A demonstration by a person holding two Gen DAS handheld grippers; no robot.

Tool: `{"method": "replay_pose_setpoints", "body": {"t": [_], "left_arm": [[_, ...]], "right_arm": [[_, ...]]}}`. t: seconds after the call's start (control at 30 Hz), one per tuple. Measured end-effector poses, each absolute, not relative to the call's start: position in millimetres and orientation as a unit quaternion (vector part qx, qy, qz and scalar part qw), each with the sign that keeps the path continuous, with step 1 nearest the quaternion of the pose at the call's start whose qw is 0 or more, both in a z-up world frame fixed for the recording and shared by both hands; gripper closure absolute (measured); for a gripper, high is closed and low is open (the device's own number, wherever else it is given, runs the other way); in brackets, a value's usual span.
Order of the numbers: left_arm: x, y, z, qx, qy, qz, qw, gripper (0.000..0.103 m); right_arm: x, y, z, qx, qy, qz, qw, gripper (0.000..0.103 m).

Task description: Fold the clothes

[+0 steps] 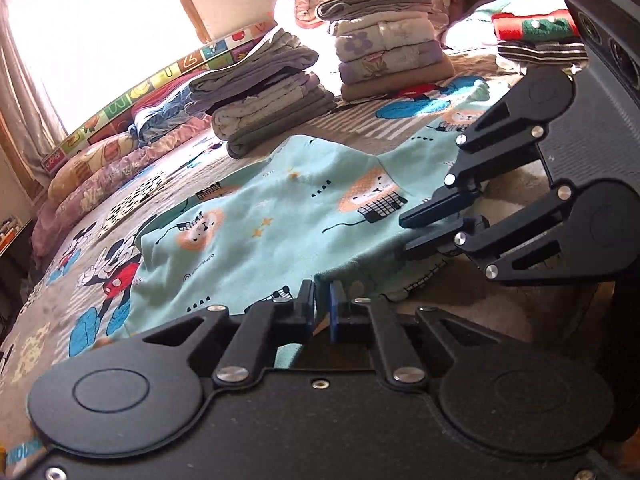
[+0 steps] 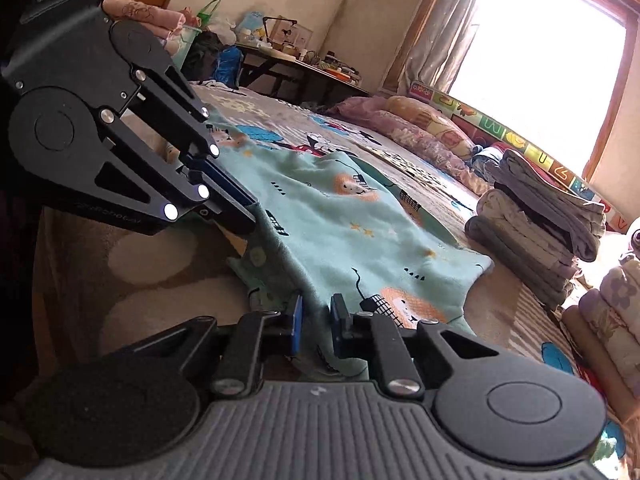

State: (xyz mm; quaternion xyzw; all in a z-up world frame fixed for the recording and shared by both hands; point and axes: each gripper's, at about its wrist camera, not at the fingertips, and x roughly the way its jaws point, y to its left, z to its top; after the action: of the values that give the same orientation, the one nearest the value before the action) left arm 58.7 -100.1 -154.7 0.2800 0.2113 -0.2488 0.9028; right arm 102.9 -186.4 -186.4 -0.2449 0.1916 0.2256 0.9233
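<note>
A mint-green printed garment (image 1: 256,216) lies spread on the bed (image 1: 52,312), its near edge at the bed's rim. The left gripper (image 1: 322,308) pinches that edge between nearly closed fingers. The right gripper (image 2: 316,320) seems clamped on the edge too, though a narrow gap shows. Folded stacks (image 1: 260,100) stand behind.

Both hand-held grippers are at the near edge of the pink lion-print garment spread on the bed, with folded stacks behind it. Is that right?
Not quite: the garment is mint green, not pink, as the left wrist view shows. The rest holds: the left hand-held gripper and right hand-held gripper are both at its near edge on the bed, with folded stacks behind it.
</note>
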Motion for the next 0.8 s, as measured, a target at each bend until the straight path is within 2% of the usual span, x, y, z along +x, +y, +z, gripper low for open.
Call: {"method": "replay_pose_setpoints", "body": {"t": [0.03, 0.07, 0.1, 0.27, 0.33, 0.37, 0.4, 0.43, 0.8], "left_arm": [[55, -101, -156, 0.294, 0.21, -0.254, 0.897, 0.078], [55, -103, -158, 0.307, 0.206, -0.256, 0.893, 0.058], [55, -106, -160, 0.319, 0.203, -0.258, 0.889, 0.053], [56, -119, -171, 0.381, 0.185, -0.268, 0.865, 0.052], [56, -124, -176, 0.405, 0.177, -0.272, 0.855, 0.056], [56, -127, -178, 0.417, 0.173, -0.274, 0.849, 0.077], [56, -129, -180, 0.428, 0.169, -0.276, 0.844, 0.091], [53, -130, -186, 0.444, 0.159, -0.271, 0.839, 0.096], [8, -137, -249, 0.604, 0.037, -0.208, 0.769, 0.097]], "right_arm": [[100, -182, -189, -0.264, 0.189, 0.227, 0.918, 0.087], [98, -180, -191, -0.274, 0.188, 0.226, 0.916, 0.087], [97, -179, -191, -0.278, 0.186, 0.226, 0.915, 0.087], [92, -178, -192, -0.291, 0.176, 0.221, 0.914, 0.087], [90, -176, -192, -0.296, 0.171, 0.221, 0.913, 0.087], [90, -176, -191, -0.297, 0.168, 0.22, 0.914, 0.087], [89, -176, -191, -0.299, 0.165, 0.218, 0.914, 0.087], [89, -176, -191, -0.301, 0.162, 0.217, 0.914, 0.087], [86, -178, -206, -0.337, 0.189, 0.215, 0.897, 0.087]]}}
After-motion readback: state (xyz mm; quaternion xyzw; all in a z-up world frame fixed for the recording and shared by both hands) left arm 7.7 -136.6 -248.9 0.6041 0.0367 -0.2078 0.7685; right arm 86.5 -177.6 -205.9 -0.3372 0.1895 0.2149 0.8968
